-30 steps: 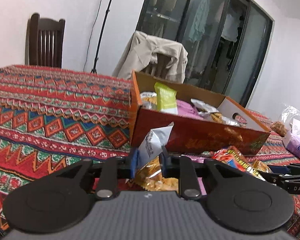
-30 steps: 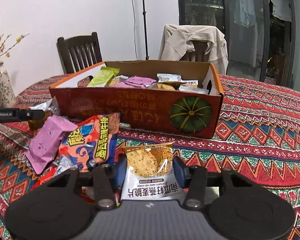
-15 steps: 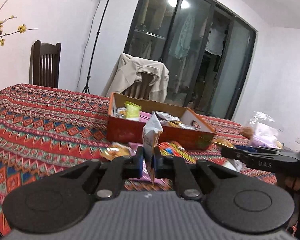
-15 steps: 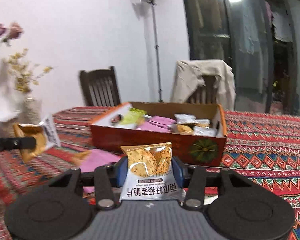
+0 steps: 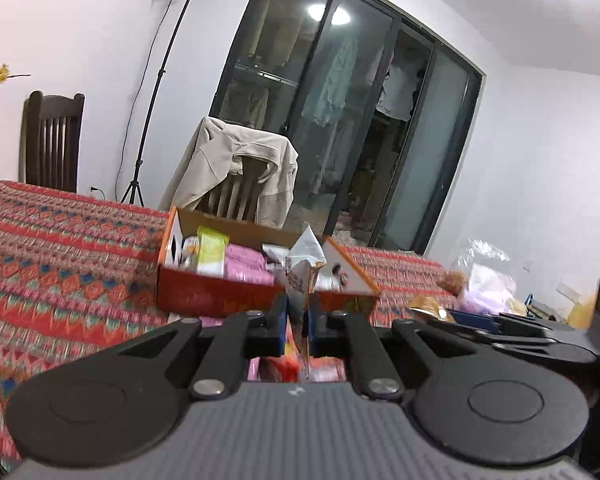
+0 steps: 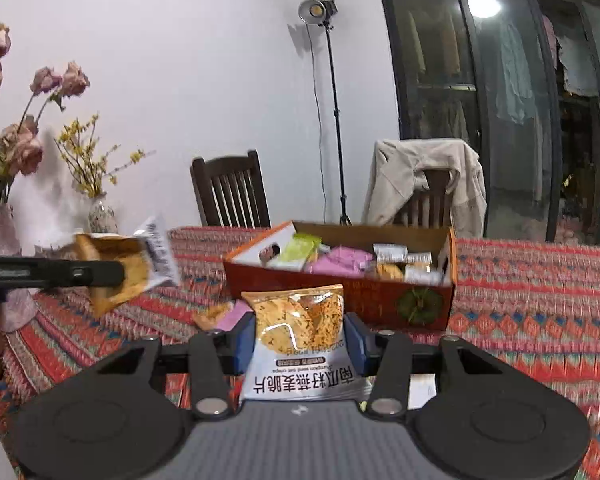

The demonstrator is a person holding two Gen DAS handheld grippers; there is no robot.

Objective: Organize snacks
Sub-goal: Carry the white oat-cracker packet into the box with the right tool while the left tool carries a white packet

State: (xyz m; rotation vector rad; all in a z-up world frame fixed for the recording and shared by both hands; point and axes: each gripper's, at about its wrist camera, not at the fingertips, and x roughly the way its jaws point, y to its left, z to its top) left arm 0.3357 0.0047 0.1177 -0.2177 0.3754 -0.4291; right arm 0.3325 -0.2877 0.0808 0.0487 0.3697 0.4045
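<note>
My left gripper (image 5: pixel 298 326) is shut on a white and orange snack packet (image 5: pixel 305 264), seen edge-on, held in the air before the orange cardboard box (image 5: pixel 216 296). The same packet (image 6: pixel 128 268) shows at the left of the right wrist view. My right gripper (image 6: pixel 300 340) is shut on a crisp packet (image 6: pixel 300 336) with white lower half, raised above the table. The box (image 6: pixel 340 292) holds green, pink and silver packets.
Loose packets (image 6: pixel 224 316) lie on the patterned tablecloth (image 6: pixel 532 312) in front of the box. Vases with flowers (image 6: pixel 4 240) stand at the left. Two chairs (image 6: pixel 232 192) stand behind the table. Plastic bags (image 5: pixel 488 272) lie at the right.
Both grippers have risen higher above the table with their packets. The left gripper has turned toward the box's right end.
</note>
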